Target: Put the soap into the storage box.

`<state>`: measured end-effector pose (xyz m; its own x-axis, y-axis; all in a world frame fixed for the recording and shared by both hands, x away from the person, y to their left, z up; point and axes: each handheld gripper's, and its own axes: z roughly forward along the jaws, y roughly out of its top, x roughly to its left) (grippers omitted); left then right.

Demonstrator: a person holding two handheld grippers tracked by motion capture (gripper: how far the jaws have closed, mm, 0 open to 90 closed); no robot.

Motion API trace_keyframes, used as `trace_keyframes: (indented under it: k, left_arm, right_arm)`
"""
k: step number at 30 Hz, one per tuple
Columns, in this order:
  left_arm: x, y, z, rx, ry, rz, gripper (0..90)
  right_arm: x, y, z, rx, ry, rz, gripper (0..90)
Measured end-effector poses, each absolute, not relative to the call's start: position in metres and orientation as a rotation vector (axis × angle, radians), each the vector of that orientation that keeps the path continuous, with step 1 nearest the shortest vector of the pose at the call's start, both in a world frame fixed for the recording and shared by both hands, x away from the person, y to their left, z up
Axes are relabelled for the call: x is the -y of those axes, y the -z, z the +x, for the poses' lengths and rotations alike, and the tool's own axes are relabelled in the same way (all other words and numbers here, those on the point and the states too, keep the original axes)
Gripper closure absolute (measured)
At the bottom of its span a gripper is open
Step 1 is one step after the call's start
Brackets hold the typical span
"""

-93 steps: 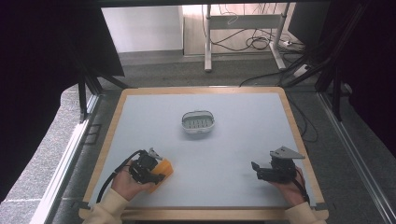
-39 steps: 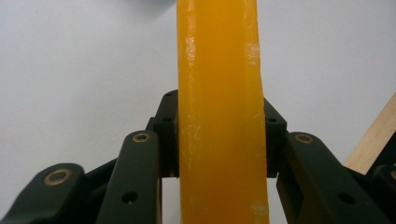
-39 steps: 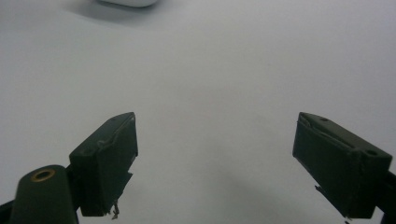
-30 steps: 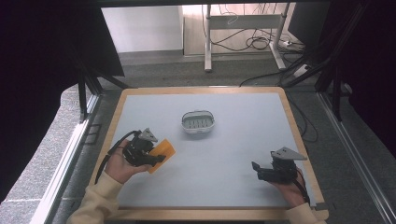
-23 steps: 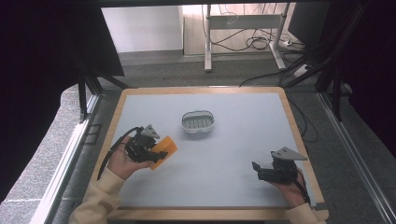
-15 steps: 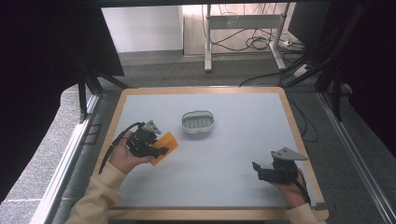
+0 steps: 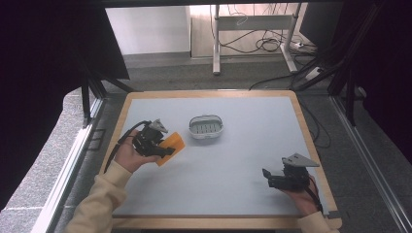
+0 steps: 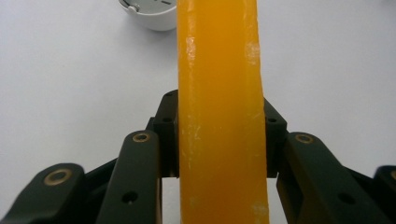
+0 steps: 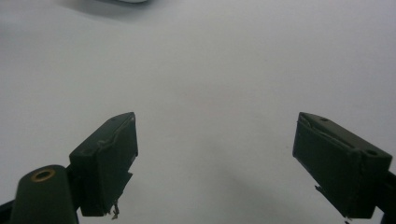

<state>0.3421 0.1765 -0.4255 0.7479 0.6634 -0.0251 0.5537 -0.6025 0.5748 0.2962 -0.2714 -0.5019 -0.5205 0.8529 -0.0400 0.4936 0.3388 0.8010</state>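
In the high view, the left tool [image 7: 163,149] sits at centre left of the frame over the pale grey table with a wooden rim [image 7: 209,93], pinching a flat orange translucent soap-like bar [image 7: 171,148]. A small white oval slotted dish [image 7: 206,127] lies just right of it, above centre. The right tool [image 7: 266,176] rests at the lower right.

In the left gripper view, the orange bar [image 8: 219,112] stands clamped between both jaws, the white dish [image 8: 149,14] at the top left.

In the right gripper view, the right tool [image 9: 217,163] has its jaws spread wide over bare table.
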Motion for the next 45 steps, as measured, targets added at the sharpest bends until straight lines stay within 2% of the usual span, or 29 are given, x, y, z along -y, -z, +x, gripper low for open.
trace_keyframes:
  k: [13,23,45]
  left_arm:
    - [-0.171,0.421,0.358,-0.921,-0.274,2.385,61.7]
    - [-0.165,0.416,0.372,-0.834,-0.276,2.432,61.7]
    - [-0.154,0.413,0.393,-0.754,-0.29,2.46,61.7]
  right_arm:
    - [0.272,0.502,0.296,-2.148,-1.047,1.18,14.3]
    - [0.273,0.502,0.296,-2.146,-1.047,1.178,14.3]
    - [0.273,0.502,0.296,-2.145,-1.043,1.177,14.6]
